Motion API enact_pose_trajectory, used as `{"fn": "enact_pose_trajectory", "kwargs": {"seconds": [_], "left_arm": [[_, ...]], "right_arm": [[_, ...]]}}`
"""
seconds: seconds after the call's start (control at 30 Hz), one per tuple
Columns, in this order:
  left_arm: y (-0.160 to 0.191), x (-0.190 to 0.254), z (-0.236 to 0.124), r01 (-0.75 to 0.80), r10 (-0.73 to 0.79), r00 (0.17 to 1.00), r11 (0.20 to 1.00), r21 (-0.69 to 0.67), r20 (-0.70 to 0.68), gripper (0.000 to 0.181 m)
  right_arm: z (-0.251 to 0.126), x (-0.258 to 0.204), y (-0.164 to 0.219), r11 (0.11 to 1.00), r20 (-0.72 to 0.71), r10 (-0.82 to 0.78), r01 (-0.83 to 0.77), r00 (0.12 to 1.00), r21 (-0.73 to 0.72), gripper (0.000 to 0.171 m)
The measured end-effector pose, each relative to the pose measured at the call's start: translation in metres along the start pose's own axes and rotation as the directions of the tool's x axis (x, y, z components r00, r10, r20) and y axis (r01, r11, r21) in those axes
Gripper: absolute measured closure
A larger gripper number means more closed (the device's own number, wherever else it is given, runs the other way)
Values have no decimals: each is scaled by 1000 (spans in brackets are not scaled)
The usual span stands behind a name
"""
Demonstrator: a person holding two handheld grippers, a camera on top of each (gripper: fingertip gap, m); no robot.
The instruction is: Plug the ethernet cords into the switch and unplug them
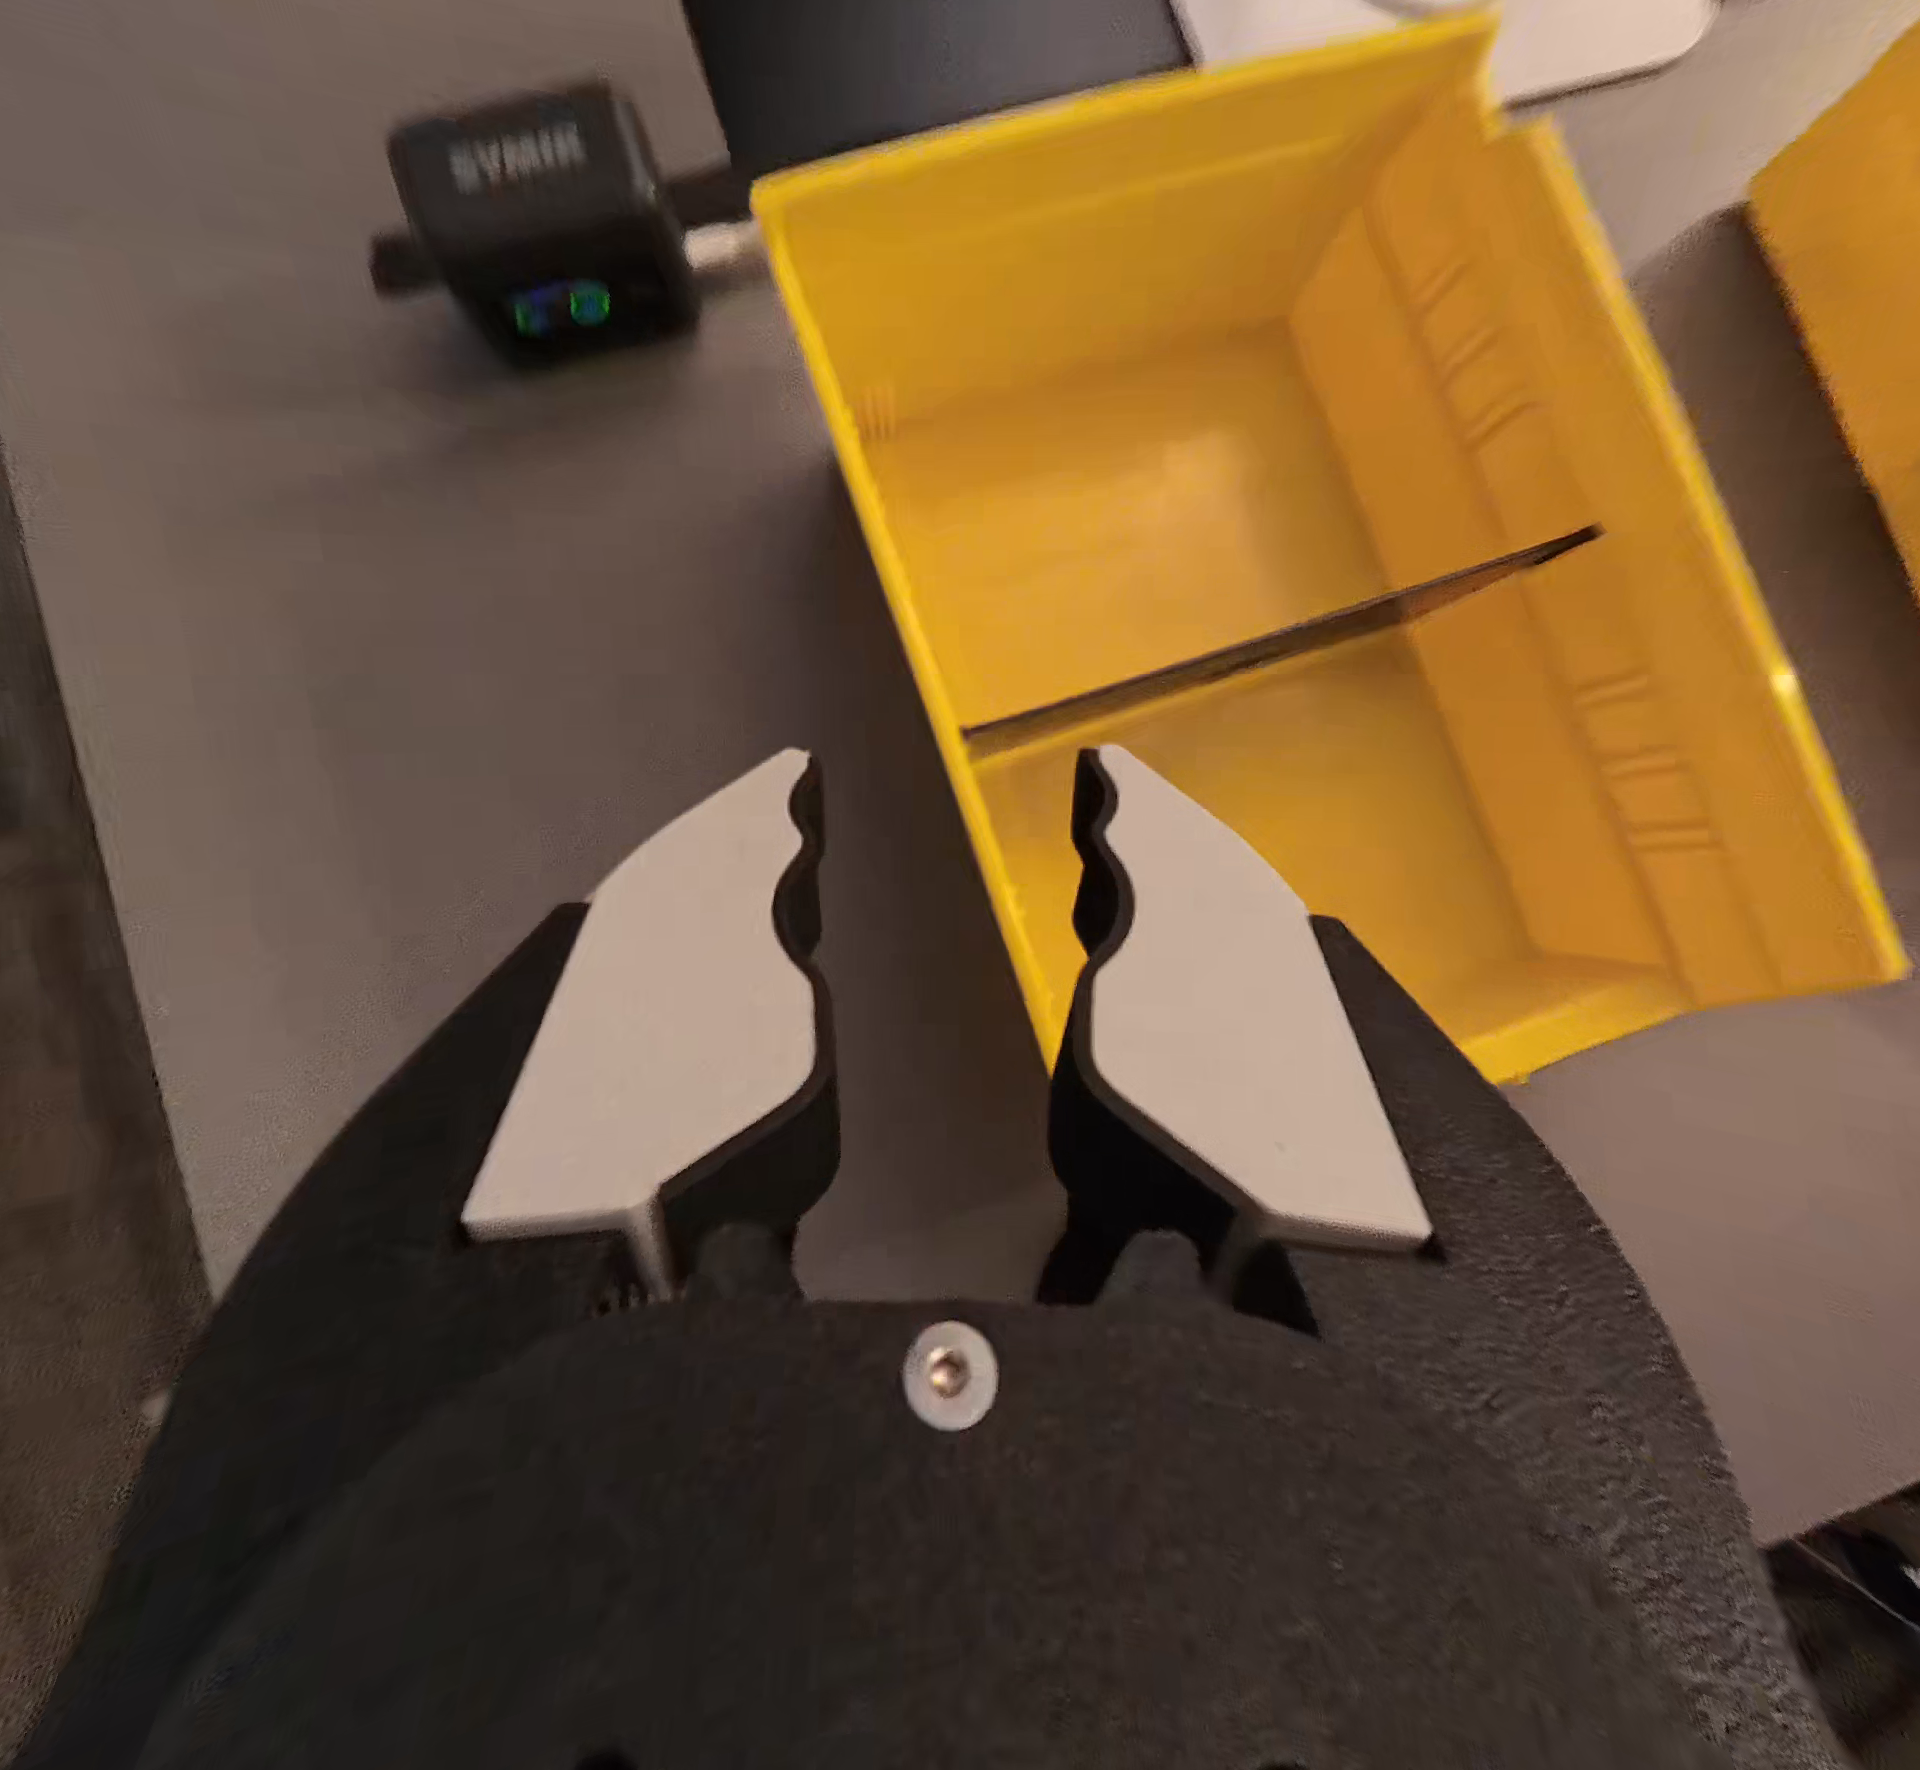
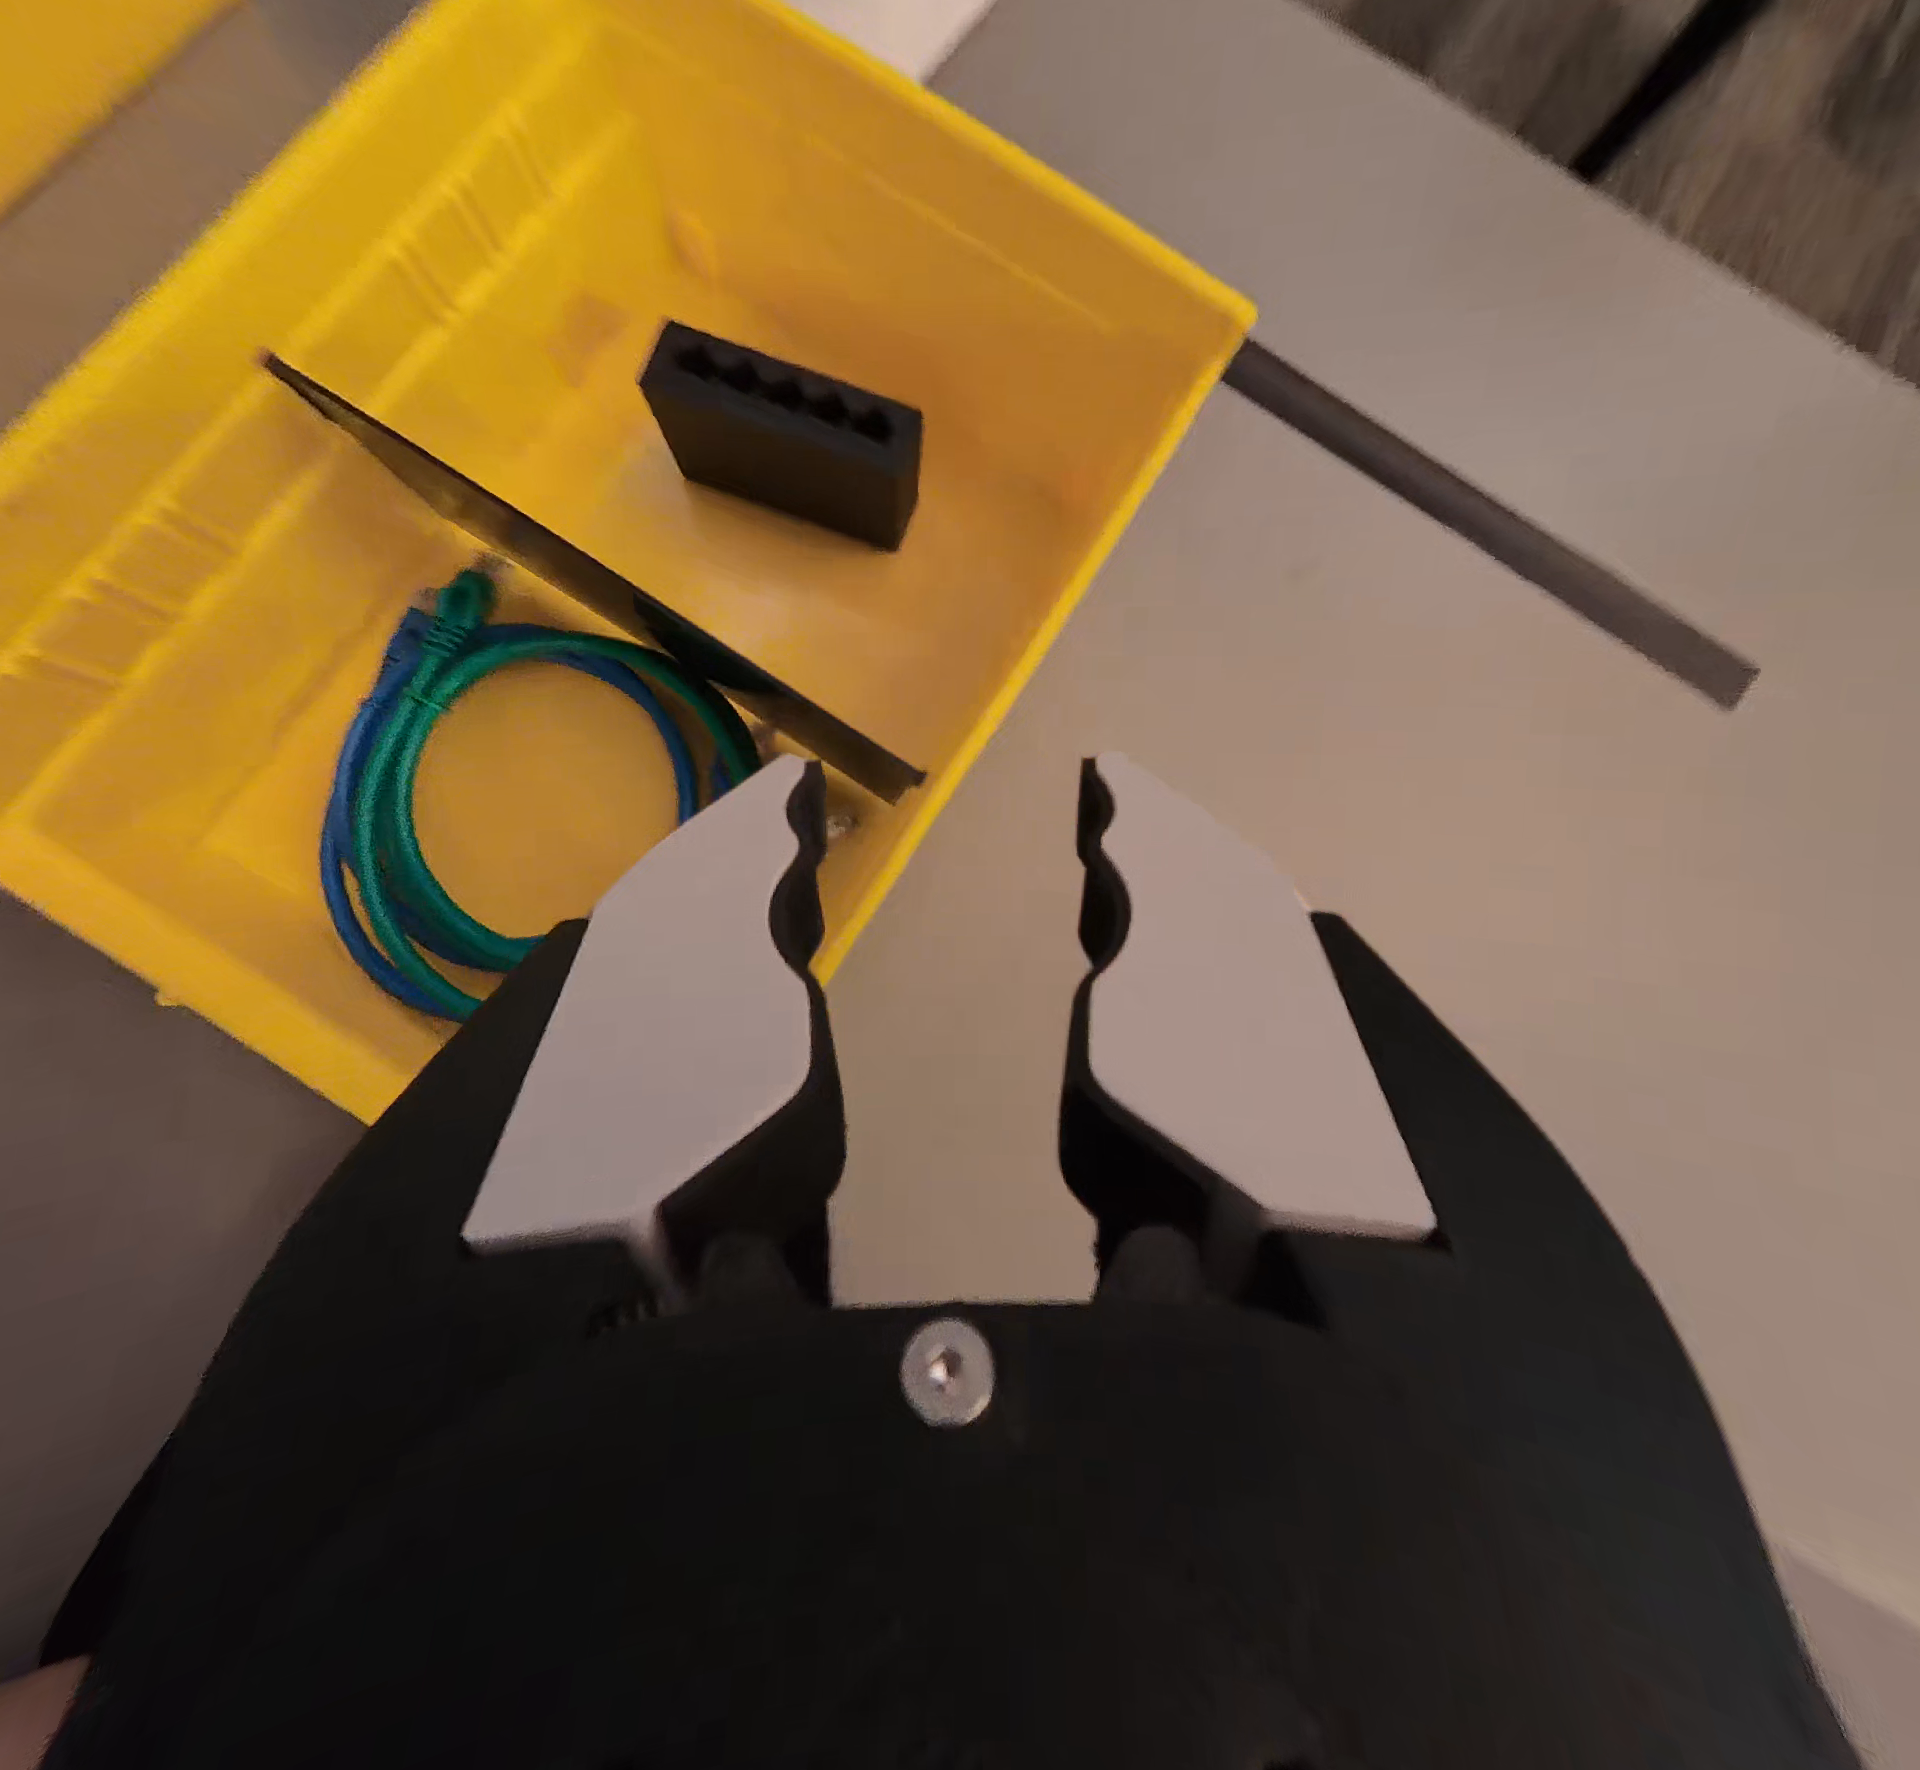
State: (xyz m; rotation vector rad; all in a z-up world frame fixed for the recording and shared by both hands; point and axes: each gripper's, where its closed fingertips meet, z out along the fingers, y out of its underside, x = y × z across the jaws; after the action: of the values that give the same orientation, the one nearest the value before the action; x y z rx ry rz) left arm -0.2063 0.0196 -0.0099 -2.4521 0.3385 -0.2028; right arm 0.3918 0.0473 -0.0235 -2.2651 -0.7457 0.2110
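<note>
Nothing's plugged in yet: blue and green ethernet cords (image 2: 457,785) lie coiled beside the switch (image 2: 784,447) in the yellow bin (image 2: 1039,640), across its divider, while left gripper (image 1: 945,775) and right gripper (image 2: 948,780) hover released, holding nothing.

Office-like workspace: grey desk (image 1: 364,629), dark tablet (image 1: 925,27), yellow parts bins (image 1: 1039,193).

One small black box (image 1: 540,219) on the table (image 1: 416,629) bears pale, blurred lettering on its top; nothing else carries writing.
</note>
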Motion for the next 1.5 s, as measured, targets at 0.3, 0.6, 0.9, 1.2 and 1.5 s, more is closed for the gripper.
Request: {"fn": "enact_pose_trajectory", "kwargs": {"seconds": [0.3,0.6,0.9,1.2,1.5], "left_arm": [[32,-16,41,41,-27,997,977,-211,69,127],[70,7,64,39,-59,998,889,-457,-30,144],[65,25,73,-63,64,998,872,-486,-15,167],[64,48,75,-115,101,993,858,-502,-54,167],[73,57,69,-112,88,994,831,-545,-71,164]], "right_arm": [[34,-11,56,899,42,294,-261,955,-352,116],[56,-33,88,725,-47,370,-320,928,-610,163],[55,-44,88,714,-49,400,-345,915,-609,163],[56,-55,86,718,-31,390,-325,920,-616,162],[56,-57,88,684,-41,415,-341,909,-645,161]]}}
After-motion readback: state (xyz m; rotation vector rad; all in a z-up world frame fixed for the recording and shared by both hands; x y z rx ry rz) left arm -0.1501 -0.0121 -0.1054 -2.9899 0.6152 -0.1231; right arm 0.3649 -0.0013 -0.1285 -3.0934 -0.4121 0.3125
